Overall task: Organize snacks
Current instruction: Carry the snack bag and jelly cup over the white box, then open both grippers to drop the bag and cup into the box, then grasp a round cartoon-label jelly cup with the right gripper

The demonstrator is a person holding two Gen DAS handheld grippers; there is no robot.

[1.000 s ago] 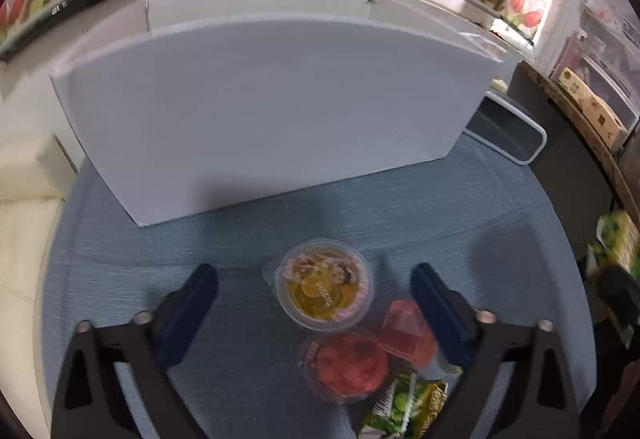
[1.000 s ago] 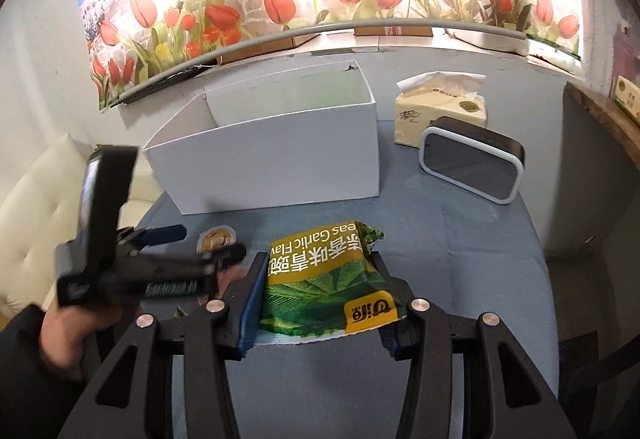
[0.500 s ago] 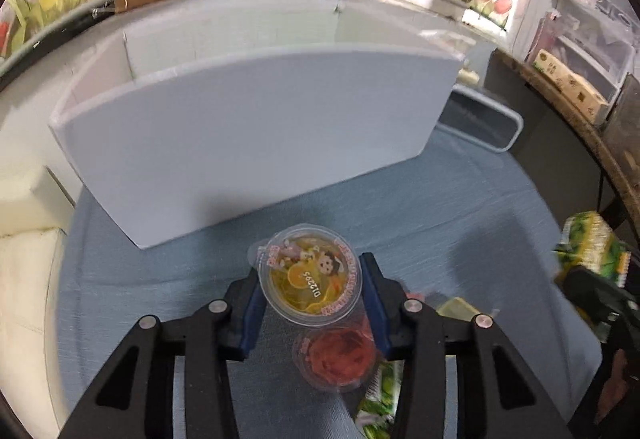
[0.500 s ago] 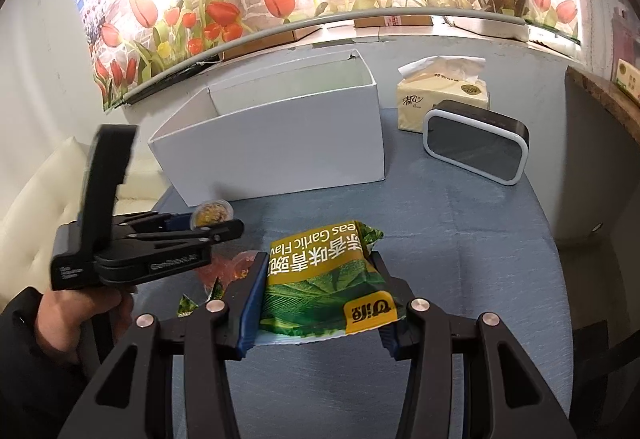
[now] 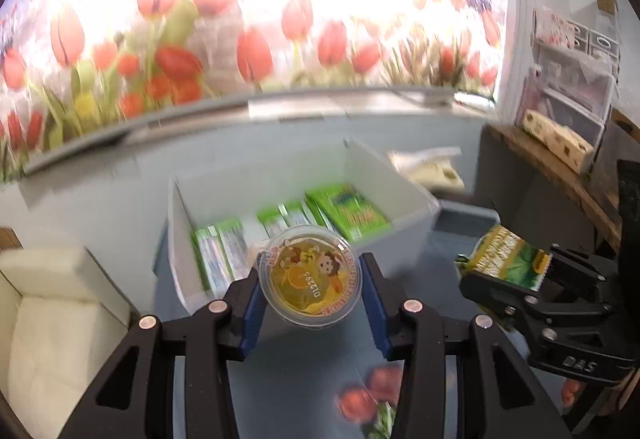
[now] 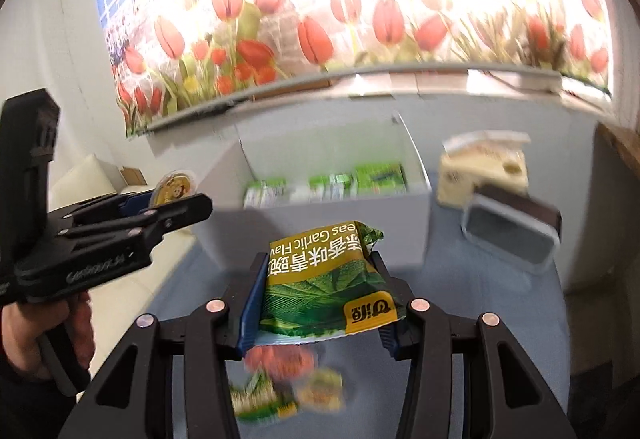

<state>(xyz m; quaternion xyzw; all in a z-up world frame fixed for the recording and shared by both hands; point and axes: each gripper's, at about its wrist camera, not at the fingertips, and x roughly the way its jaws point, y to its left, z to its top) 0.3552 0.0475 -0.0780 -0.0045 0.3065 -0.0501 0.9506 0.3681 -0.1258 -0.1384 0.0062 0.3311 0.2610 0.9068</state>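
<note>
A tulip mural (image 5: 248, 39) fills the wall from 9 to 3 o'clock in both wrist views. Below it spreads the blue counter (image 5: 304, 371), and at 9 o'clock in the left wrist view sits a cream sofa (image 5: 52, 311).

On the counter stands an open white box (image 5: 400, 215), at about 12 o'clock from the left gripper (image 5: 310, 293); green snack packs (image 5: 346, 209) lie in a row on its floor. In the right wrist view the same box (image 6: 320, 223) sits at 12 o'clock, just beyond the right gripper (image 6: 320, 303). At 2 o'clock from that gripper are a tissue box (image 6: 480, 175) and, just in front of it, a dark rounded device with a pale rim (image 6: 512, 235).

The right gripper's fingers (image 6: 251, 303) pinch a green-and-yellow pea snack bag (image 6: 328, 283) by its sides, held above the counter short of the white box. In the left wrist view this bag (image 5: 504, 255) shows at 3 o'clock.

The left gripper's fingers (image 5: 252, 313) are closed on a round jelly cup with a cartoon lid (image 5: 310, 275), lifted off the counter in front of the box's near wall, the lid tilted toward the camera. The right wrist view shows this cup (image 6: 176, 189) at 10 o'clock.

Down on the counter, blurred at 6 o'clock, lie red jelly cups (image 5: 372, 395) and, in the right wrist view, a small green packet (image 6: 260, 399).
</note>
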